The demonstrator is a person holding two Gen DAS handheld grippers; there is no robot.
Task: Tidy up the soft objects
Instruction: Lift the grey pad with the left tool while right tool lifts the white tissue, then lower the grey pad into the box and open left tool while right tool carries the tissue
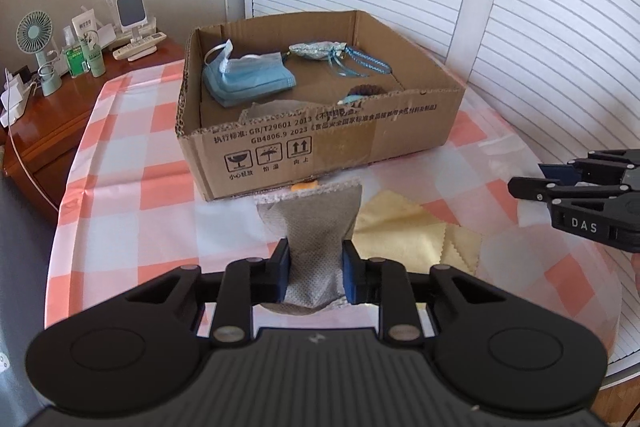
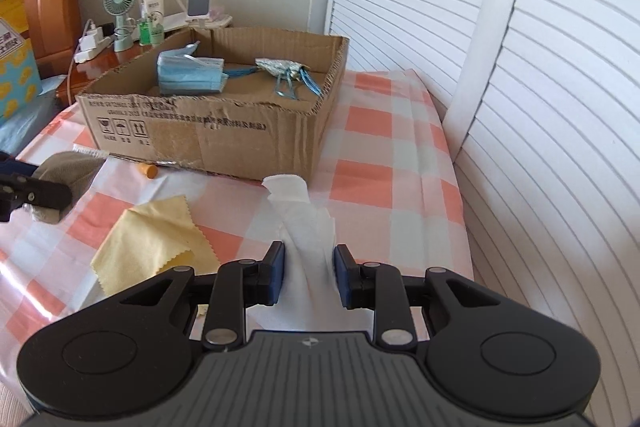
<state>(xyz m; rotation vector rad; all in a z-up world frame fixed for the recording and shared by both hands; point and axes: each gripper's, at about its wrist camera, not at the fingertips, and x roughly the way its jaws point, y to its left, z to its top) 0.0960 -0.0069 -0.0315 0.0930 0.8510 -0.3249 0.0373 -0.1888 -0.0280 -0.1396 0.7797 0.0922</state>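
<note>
Holding blue masks (image 1: pixel 248 77) and pouch (image 1: pixel 316 50) in cardboard box (image 1: pixel 320 147); left gripper (image 1: pixel 315 273) clamped on grey cloth (image 1: pixel 316 223), right gripper (image 2: pixel 308 275) on white tissue (image 2: pixel 304 223).

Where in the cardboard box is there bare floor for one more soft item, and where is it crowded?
Free: the cardboard box floor's middle, between the blue face masks and the near wall, and its right side. Crowded: the back, where masks and the silver pouch with its ribbons lie.

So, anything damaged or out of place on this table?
The box's front wall is torn ragged along its top edge. A small orange piece lies by the base of the box, beside the soft items. Nothing looks spilled.
</note>
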